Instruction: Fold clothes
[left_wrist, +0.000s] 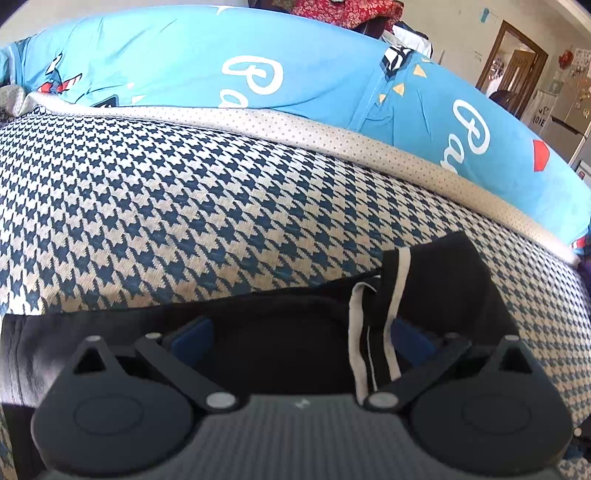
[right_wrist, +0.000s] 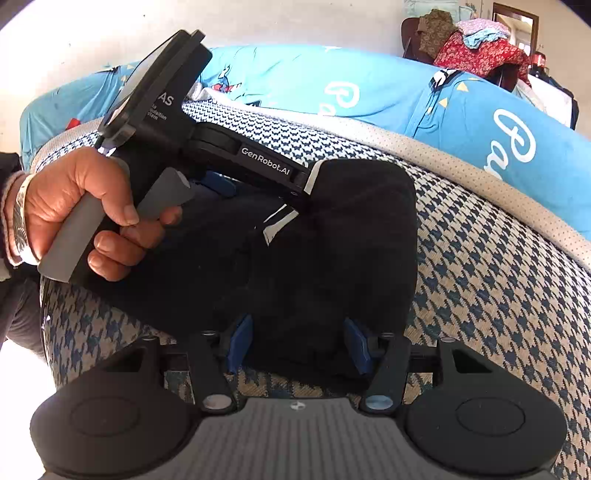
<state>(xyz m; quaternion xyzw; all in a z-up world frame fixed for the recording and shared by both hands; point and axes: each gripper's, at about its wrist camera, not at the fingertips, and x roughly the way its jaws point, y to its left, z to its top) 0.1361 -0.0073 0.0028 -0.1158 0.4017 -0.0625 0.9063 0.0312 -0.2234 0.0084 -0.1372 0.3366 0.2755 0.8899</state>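
Observation:
A black garment with white stripes lies folded on the houndstooth cover. My left gripper stands wide open right over it, blue pads far apart, and the striped edge rises beside the right pad. In the right wrist view the garment is a dark, thick stack. My right gripper is open at its near edge, with a fold of black cloth lying between the blue pads. A hand holds the left gripper low over the garment's far part.
Blue bedding with white script is bunched behind the houndstooth cover, with a beige dotted border between them. A pile of clothes sits on a chair at the back right. A doorway and fridge stand farther right.

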